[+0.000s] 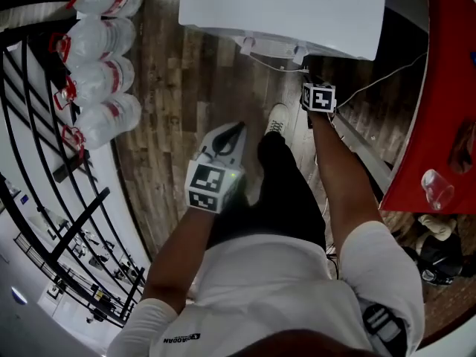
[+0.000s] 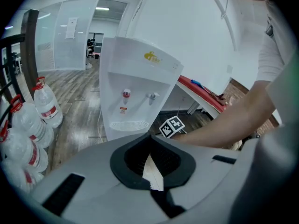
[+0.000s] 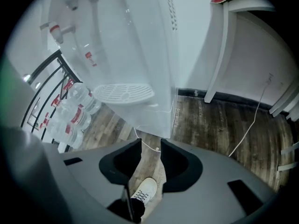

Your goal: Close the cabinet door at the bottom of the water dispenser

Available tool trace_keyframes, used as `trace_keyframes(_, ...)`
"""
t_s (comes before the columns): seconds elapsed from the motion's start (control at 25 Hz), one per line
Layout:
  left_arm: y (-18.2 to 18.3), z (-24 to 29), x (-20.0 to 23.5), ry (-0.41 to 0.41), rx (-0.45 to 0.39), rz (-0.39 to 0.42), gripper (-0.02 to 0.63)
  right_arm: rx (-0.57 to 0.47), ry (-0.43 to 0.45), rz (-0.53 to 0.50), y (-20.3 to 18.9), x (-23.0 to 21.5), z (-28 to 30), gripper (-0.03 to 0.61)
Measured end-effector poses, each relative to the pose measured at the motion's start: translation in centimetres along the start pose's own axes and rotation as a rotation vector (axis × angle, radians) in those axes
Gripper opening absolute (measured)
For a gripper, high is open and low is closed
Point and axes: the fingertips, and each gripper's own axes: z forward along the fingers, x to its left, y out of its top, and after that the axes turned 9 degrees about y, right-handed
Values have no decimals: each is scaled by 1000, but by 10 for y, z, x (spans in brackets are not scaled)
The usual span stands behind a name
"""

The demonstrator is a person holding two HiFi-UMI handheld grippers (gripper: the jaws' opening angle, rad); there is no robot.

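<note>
The white water dispenser (image 1: 286,10) stands at the top of the head view. In the left gripper view its front (image 2: 135,92) shows two taps and a drip tray, while the gripper's body hides its lower part. In the right gripper view the lower front panel (image 3: 152,111) under the drip tray looks flat and flush. My right gripper (image 3: 150,144) hangs close before that panel, jaws open, only floor and a shoe between them; its marker cube (image 1: 318,97) sits by the dispenser's foot. My left gripper (image 1: 236,129) is farther back over the floor, tips together and empty.
Several large water bottles (image 1: 104,73) lie along a black railing (image 1: 44,162) at the left. A red-topped table (image 1: 446,88) stands at the right, with a white cable (image 1: 387,73) running across the wooden floor. The person's white shoe (image 1: 277,117) is just before the dispenser.
</note>
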Motion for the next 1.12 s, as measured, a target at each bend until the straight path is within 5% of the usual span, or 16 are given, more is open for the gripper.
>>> trace_keyframes(0.48, 13, -98, 4, -43, -99, 14, -3, -166, 123, 29, -10, 96, -133, 49)
trace_keyframes(0.76, 7, -188, 12, -71, -184, 52, -3, -339, 274, 82, -4, 206, -238, 23)
trace_keyframes(1.12, 20, -276, -6, -194, -301, 127, -3, -491, 448, -20, -1, 347, -381, 23)
